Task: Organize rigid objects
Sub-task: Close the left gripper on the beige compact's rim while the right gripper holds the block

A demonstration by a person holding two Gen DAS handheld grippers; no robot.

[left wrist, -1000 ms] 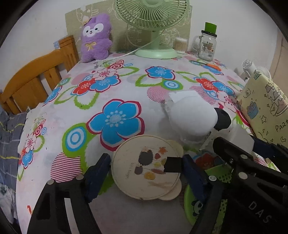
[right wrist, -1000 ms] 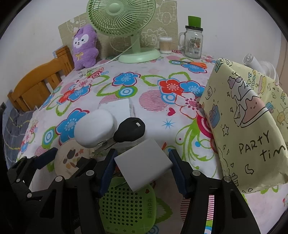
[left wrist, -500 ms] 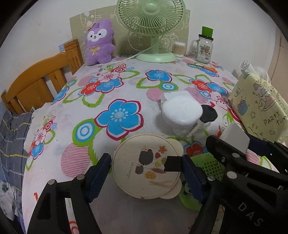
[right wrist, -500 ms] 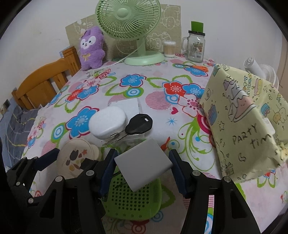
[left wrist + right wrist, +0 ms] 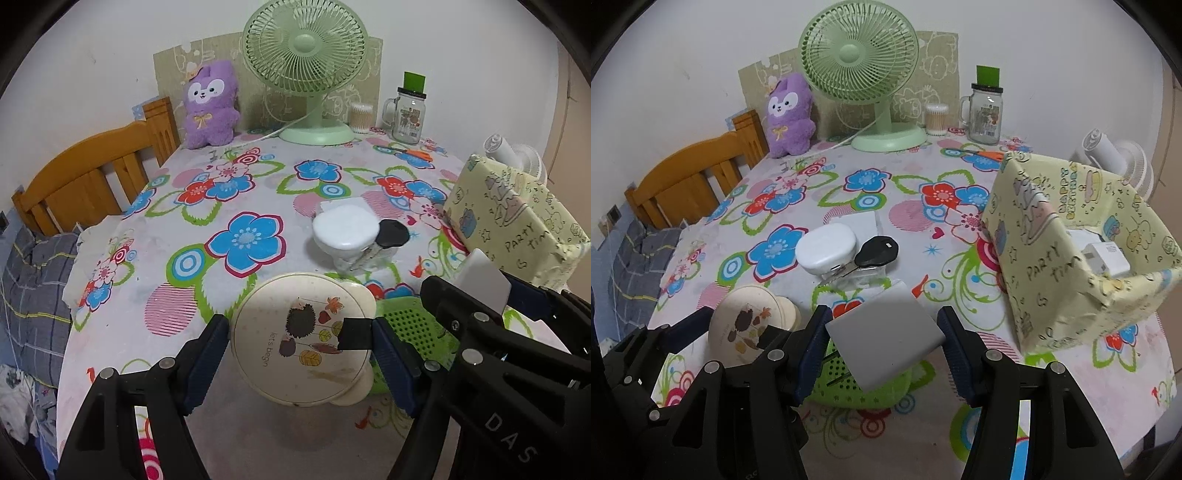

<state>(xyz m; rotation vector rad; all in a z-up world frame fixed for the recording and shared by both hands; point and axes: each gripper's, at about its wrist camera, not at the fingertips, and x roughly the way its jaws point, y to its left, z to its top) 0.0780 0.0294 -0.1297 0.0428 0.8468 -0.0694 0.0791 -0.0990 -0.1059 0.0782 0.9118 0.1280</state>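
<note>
The perforated green plastic basket (image 5: 849, 384) at six o'clock lay mostly hidden behind the flat grey rectangular card (image 5: 886, 339); the small white box's (image 5: 1106, 258) label was unreadable.

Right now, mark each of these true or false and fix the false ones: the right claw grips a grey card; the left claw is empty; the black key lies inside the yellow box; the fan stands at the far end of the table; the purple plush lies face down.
1. The right claw grips a grey card. True.
2. The left claw is empty. False: the round cream lid sits between its pads.
3. The black key lies inside the yellow box. False: it rests on the tablecloth beside the white case.
4. The green fan stands at the far end. True.
5. The purple plush lies face down. False: it sits upright, facing the camera.
</note>
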